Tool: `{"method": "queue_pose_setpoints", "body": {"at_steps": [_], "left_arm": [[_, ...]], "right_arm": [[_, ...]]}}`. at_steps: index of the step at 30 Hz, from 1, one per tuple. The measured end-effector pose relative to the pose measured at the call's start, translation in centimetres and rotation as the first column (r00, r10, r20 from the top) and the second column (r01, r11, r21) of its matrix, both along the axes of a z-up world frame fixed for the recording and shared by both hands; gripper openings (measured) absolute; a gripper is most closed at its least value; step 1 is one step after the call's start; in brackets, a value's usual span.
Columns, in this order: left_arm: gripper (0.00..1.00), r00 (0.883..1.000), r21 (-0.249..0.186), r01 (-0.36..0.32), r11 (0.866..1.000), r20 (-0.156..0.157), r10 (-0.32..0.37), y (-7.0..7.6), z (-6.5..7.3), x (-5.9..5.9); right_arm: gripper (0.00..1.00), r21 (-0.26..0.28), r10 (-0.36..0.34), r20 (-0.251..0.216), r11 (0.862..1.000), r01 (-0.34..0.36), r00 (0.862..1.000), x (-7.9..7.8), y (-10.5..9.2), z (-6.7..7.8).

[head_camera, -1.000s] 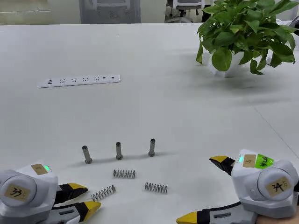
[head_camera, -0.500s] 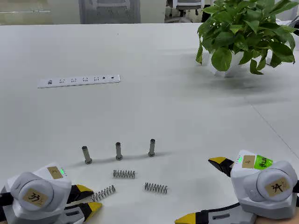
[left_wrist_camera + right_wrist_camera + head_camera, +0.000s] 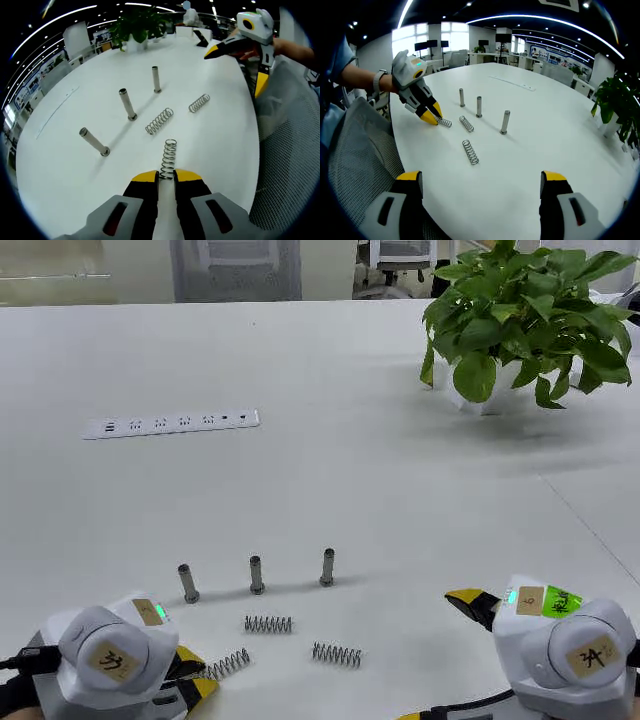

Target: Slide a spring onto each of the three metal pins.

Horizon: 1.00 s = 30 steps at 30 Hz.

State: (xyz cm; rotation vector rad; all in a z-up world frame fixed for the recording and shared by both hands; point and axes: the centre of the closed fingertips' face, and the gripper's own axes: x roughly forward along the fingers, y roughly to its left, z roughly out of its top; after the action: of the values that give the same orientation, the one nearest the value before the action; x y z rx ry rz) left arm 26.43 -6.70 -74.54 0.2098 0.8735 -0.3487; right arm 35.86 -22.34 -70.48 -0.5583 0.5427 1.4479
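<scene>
Apparently left gripper (image 3: 166, 176) pinches coiled wire spring (image 3: 169, 152); cylindrical pins (image 3: 127, 104) upright.

The table (image 3: 400, 490) is plain white. Each pin (image 3: 256, 574) is dull grey metal, and each spring (image 3: 268, 624) is a lighter silver coil. The left gripper (image 3: 166, 176) and right gripper (image 3: 480, 177) have white-grey bodies, black jaws tipped yellow, green lights and tan labels with dark handwritten digits. The power strip (image 3: 172, 423) is white. The plant (image 3: 520, 310) has green leaves above a white pot (image 3: 478, 398).
</scene>
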Motion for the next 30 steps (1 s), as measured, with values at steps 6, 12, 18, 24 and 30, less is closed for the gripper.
{"method": "queue_pose_setpoints", "body": {"at_steps": [6, 12, 18, 24, 30], "left_arm": [[0.11, 1.0, -0.007, 0.001, 1.0, -0.007, -0.001, 0.2, -0.1, 0.1], [0.1, 0.999, -0.051, -0.027, 0.998, 0.016, 0.028, 0.9, -0.7, 0.3], [0.1, 0.999, -0.087, -0.039, 0.995, 0.033, 0.042, 0.6, -0.4, 0.2], [0.1, 0.994, -0.129, -0.06, 0.99, 0.088, 0.072, 0.7, 0.9, 0.4], [0.1, 0.987, -0.177, -0.037, 0.983, 0.149, 0.064, -0.6, 3.5, 0.9]], "right_arm": [[0.99, -0.009, 0.009, 0.005, 1.0, -0.009, 1.0, -0.2, 0.0, 0.0], [0.99, 0.002, 0.006, -0.005, 1.0, -0.006, 1.0, -0.3, 0.2, 0.1], [0.99, 0.021, 0.012, -0.012, 1.0, -0.011, 1.0, -0.5, 0.9, 0.6], [0.98, 0.083, -0.003, -0.083, 0.996, 0.01, 0.997, -0.9, 1.7, 1.4], [0.96, 0.11, 0.005, -0.132, 0.994, 0.01, 0.991, -1.4, 2.6, 1.9]]}}
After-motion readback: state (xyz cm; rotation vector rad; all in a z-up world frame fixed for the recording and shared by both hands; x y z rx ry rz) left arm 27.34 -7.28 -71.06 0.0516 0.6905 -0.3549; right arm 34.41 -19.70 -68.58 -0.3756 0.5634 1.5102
